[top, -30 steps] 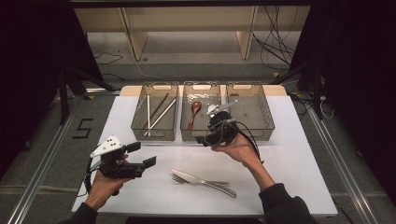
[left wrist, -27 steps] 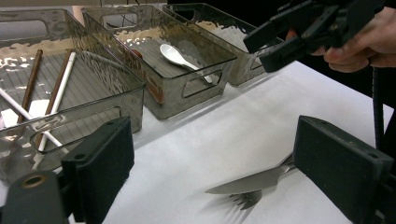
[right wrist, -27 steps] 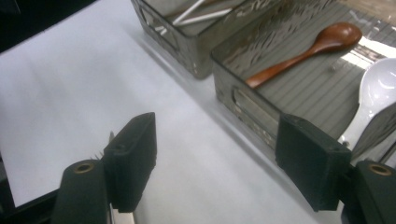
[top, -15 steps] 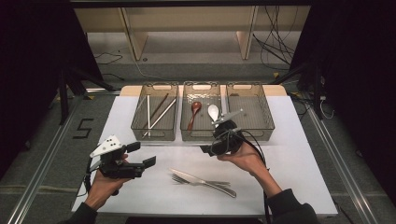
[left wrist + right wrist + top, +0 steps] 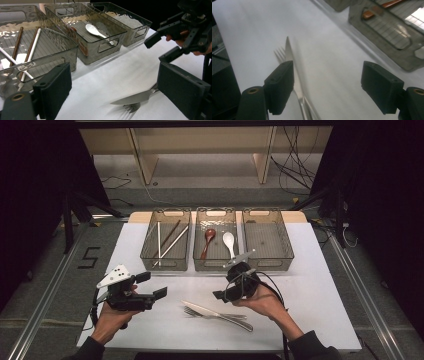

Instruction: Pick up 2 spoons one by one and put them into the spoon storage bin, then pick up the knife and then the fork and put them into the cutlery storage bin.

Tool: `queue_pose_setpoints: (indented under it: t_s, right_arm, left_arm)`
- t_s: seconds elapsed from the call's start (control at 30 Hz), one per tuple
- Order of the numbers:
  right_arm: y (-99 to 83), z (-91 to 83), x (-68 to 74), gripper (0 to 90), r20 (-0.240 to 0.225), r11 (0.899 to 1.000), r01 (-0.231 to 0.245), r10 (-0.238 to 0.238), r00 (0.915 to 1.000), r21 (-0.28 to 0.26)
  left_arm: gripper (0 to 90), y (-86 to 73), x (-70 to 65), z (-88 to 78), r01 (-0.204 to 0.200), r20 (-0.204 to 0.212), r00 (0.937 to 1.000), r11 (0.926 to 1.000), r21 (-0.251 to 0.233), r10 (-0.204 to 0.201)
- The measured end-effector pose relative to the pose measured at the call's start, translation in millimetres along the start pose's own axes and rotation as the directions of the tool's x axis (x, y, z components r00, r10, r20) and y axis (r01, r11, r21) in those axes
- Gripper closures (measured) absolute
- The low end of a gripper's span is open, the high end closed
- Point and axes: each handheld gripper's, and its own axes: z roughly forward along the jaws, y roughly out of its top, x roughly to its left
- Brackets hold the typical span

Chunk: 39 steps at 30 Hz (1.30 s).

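Lying just below the spread right tool (image 5: 220, 295): knife (image 5: 217, 312) crossing fork (image 5: 207, 314).

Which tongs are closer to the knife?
Right. The right tongs hover just above the knife, jaws open toward it. The left tongs sit farther off to its left, also open.

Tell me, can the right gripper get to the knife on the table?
Probably yes. The right gripper hangs open just above the knife, which lies on the bare white table with nothing between them. The fork lies crossed under the knife, so it might get nudged.
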Motion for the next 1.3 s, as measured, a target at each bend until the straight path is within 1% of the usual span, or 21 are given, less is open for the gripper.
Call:
queue_pose_setpoints:
  t_s: [0.2,0.27,0.37,0.47,0.53,0.7,0.77,0.8,0.87,0.9,1.07,1.13,1.23,1.3]
  right_arm:
    - [-3.6,8.2,7.9,27.3,-0.017,0.999,0.023,-0.022,0.9996,0.038]
    - [-4.3,10.1,9.9,26.5,-0.016,0.998,0.039,-0.038,0.9991,0.055]
    - [-6.1,12.5,13.3,26.5,-0.029,0.997,0.044,-0.043,0.9987,0.063]
    - [-8.0,15.3,15.4,26.5,-0.03,0.994,0.065,-0.063,0.9976,0.085]
    - [-9.3,17.0,17.2,27.1,-0.033,0.993,0.065,-0.063,0.9975,0.095]
    - [-12.1,19.7,20.8,28.0,-0.036,0.989,0.088,-0.084,0.9958,0.115]
    - [-12.5,19.8,23.0,28.5,-0.035,0.988,0.085,-0.081,0.9961,0.127]
    - [-12.9,20.6,23.3,28.8,-0.036,0.987,0.098,-0.094,0.9949,0.125]
    - [-13.5,20.3,24.7,30.0,-0.032,0.986,0.097,-0.093,0.9951,0.137]
    - [-14.1,20.9,24.7,30.3,-0.032,0.985,0.105,-0.102,0.9943,0.137]
    - [-15.9,21.8,26.2,33.1,-0.034,0.981,0.117,-0.113,0.993,0.156]
    - [-16.4,22.8,26.5,35.1,-0.034,0.978,0.13,-0.126,0.9915,0.162]
    - [-17.2,25.2,26.2,37.7,-0.034,0.975,0.14,-0.137,0.99,0.175]
    - [-17.5,26.4,26.1,39.7,-0.036,0.973,0.143,-0.139,0.9897,0.183]
  left_arm:
    - [11.8,-0.4,-0.2,-0.5,0.004,-0.002,1.0,1.0,-0.003,-0.004]
    - [11.8,-0.5,-0.5,-0.6,0.004,-0.001,1.0,1.0,-0.005,-0.004]
    - [11.8,-0.5,-0.4,-0.7,0.005,0.0,1.0,1.0,-0.004,-0.005]
    - [11.8,-0.6,-0.4,-0.8,0.005,0.0,1.0,1.0,-0.005,-0.005]
    - [11.8,-0.6,-0.3,-1.0,0.005,-0.001,1.0,1.0,-0.006,-0.005]
    - [11.8,-0.7,-0.7,-0.7,0.002,0.001,1.0,1.0,-0.002,-0.002]
    - [11.8,-0.7,-0.7,-0.8,0.004,0.0,1.0,1.0,-0.002,-0.004]
    - [11.9,-0.8,-0.6,-1.0,0.005,0.0,1.0,1.0,-0.003,-0.005]
    - [11.8,-0.8,-0.3,-1.8,0.003,0.0,1.0,1.0,-0.003,-0.003]
    - [11.8,-0.8,-0.3,-2.0,0.005,0.001,1.0,1.0,-0.003,-0.005]
    - [11.8,-0.8,-0.5,-2.0,0.001,0.001,1.0,1.0,-0.003,-0.001]
    - [11.8,-0.5,-0.8,-1.7,0.002,0.002,1.0,1.0,-0.005,-0.002]
    - [11.8,-0.6,-0.9,-1.4,0.007,0.001,1.0,1.0,-0.005,-0.007]
    - [11.8,-0.7,-0.8,-1.9,0.003,0.0,1.0,1.0,-0.003,-0.003]
